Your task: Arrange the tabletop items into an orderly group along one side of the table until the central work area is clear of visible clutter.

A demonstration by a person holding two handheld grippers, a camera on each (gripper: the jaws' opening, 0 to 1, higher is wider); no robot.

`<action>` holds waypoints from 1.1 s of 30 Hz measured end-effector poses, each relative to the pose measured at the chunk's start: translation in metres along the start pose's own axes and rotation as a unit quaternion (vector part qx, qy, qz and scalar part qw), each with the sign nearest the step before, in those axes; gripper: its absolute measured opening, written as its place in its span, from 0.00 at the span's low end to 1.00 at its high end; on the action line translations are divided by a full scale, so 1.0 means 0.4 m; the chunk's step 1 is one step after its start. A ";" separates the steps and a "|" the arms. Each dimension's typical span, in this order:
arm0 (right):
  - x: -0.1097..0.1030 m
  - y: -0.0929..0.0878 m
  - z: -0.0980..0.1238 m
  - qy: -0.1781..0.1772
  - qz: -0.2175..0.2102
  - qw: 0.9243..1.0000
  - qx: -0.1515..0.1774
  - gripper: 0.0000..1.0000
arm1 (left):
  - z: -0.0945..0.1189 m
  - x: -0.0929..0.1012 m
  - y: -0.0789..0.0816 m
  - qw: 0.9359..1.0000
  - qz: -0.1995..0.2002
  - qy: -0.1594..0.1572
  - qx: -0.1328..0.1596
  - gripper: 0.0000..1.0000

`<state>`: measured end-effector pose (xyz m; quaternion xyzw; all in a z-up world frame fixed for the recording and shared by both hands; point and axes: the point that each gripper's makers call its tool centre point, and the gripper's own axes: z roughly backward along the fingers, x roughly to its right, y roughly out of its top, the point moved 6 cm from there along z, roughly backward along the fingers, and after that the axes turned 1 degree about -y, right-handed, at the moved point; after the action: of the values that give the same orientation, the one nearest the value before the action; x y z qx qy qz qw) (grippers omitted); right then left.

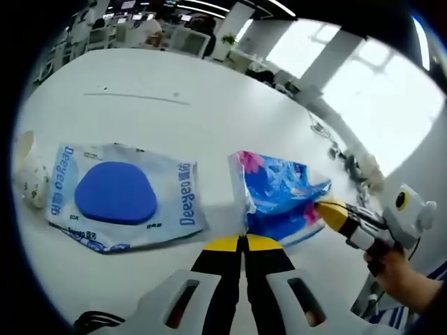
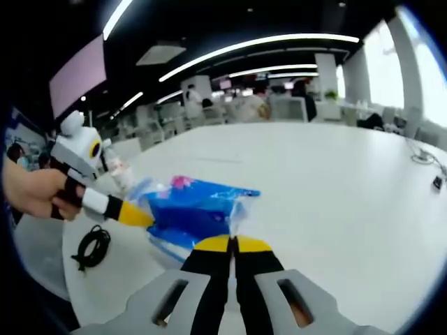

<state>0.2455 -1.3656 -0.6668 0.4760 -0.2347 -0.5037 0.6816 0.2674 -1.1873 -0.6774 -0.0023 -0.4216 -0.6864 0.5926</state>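
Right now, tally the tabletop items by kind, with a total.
Flat Deeyeo pack with blue oval: 1
Blue floral plastic pack, pinched by both tongs: 1
Crumpled white item at the table edge: 1
Coiled black cable: 1
Total: 4

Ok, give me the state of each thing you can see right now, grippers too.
Left gripper: shut on the blue floral pack's edge.
Right gripper: shut on the blue floral pack's other edge.
Blue floral pack: held between both grippers.
Deeyeo tissue pack: lying flat on the table, untouched.
Crumpled white wrapper: loose beside the Deeyeo pack.
Black cable: coiled near the table edge.
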 end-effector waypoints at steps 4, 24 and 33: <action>0.008 -0.004 -0.013 -0.002 0.004 1.000 -0.006 0.00 | -0.025 -0.009 0.009 1.000 0.014 0.005 -0.001 0.00; 0.046 -0.026 -0.087 0.002 0.011 1.000 -0.022 0.00 | -0.073 -0.032 0.020 0.997 0.072 0.021 -0.012 0.00; 0.051 -0.036 -0.093 0.009 0.007 1.000 -0.019 0.00 | -0.084 -0.036 0.011 0.996 0.085 0.032 -0.022 0.01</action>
<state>0.2763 -1.3693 -0.6988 0.4655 -0.2227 -0.4989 0.6963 0.2922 -1.1950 -0.7038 -0.0288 -0.3855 -0.6420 0.6622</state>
